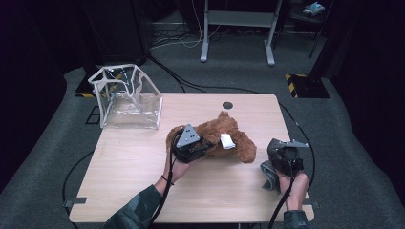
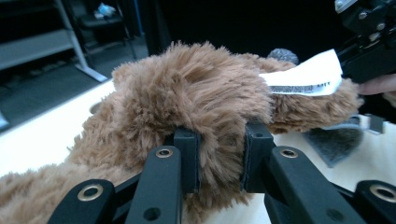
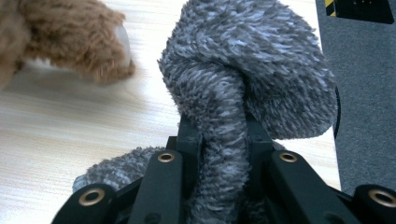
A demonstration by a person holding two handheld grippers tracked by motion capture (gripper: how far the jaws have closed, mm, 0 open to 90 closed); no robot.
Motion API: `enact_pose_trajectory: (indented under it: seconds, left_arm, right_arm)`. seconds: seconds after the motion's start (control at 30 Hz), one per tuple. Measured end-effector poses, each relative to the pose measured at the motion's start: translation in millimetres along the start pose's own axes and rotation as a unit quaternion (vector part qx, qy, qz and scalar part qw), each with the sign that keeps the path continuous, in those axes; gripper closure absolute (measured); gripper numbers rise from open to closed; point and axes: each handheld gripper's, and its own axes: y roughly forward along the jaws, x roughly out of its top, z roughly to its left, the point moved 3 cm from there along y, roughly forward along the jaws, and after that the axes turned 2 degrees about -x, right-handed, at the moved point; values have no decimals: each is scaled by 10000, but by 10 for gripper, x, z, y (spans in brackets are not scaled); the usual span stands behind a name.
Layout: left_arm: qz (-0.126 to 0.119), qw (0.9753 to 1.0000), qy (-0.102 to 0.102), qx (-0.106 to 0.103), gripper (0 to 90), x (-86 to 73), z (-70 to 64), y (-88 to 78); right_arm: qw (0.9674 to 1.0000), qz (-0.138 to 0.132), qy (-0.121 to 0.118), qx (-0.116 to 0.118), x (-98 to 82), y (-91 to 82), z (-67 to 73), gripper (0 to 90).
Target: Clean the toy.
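Left hand-held gripper (image 1: 191, 149) pinches brown plush (image 1: 224, 138); clear bag (image 1: 126, 98) lies up-left, nearer it. Right hand-held gripper (image 1: 282, 160) pinches grey plush (image 1: 270, 175).

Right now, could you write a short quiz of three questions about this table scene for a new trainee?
1. True or false: the left hand-held gripper is shut on the brown plush toy.
2. What does the right hand-held gripper hold? A) a white label B) a grey fuzzy cloth C) a cable
3. Which item stands at the far left corner of the table?

Key
1. True; its pads pinch the brown fur.
2. B, the grey fuzzy cloth.
3. The clear plastic bag, standing open.
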Motion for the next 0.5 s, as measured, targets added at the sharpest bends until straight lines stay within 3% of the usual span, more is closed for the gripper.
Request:
enact_pose_trajectory:
  seconds: [0.13, 0.5]
  left_arm:
    - [224, 9994, -262, 11, 720, -142, 188, 136]
    - [526, 9970, -348, 453, 628, -214, 495, 266]
  right_arm:
    - [10000, 49, -13, 20, -8, 23, 31, 740]
    - [9999, 130, -84, 51, -7, 87, 117, 738]
